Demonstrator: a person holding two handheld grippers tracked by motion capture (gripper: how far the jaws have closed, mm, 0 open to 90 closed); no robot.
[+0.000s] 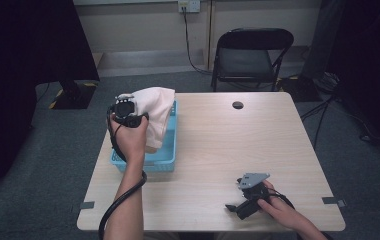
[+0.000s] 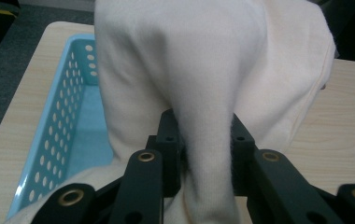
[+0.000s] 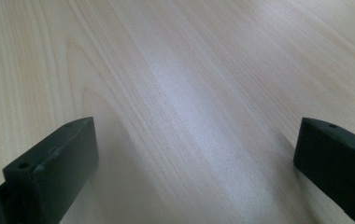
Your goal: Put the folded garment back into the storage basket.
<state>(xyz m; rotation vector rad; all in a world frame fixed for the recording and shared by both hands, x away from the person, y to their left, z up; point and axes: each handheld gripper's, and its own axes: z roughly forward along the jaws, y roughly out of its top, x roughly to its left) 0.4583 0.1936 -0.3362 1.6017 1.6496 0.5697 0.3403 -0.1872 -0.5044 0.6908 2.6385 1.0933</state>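
Note:
A cream cloth (image 1: 154,112) hangs over the light blue perforated basket (image 1: 168,155) at the table's left. My left gripper (image 1: 126,111) is held above the basket and is shut on a fold of that cloth (image 2: 203,74), which bulges up between the black jaws. The basket wall (image 2: 68,107) shows at the left of the left gripper view. My right gripper (image 1: 237,200) rests low near the table's front right, open, jaws wide apart over bare wood (image 3: 189,93) with nothing between them.
The light wood table (image 1: 228,145) has a small round hole (image 1: 237,105) near its far edge. A black folding chair (image 1: 250,55) stands behind the table. Dark curtains and a stand are at the left and right.

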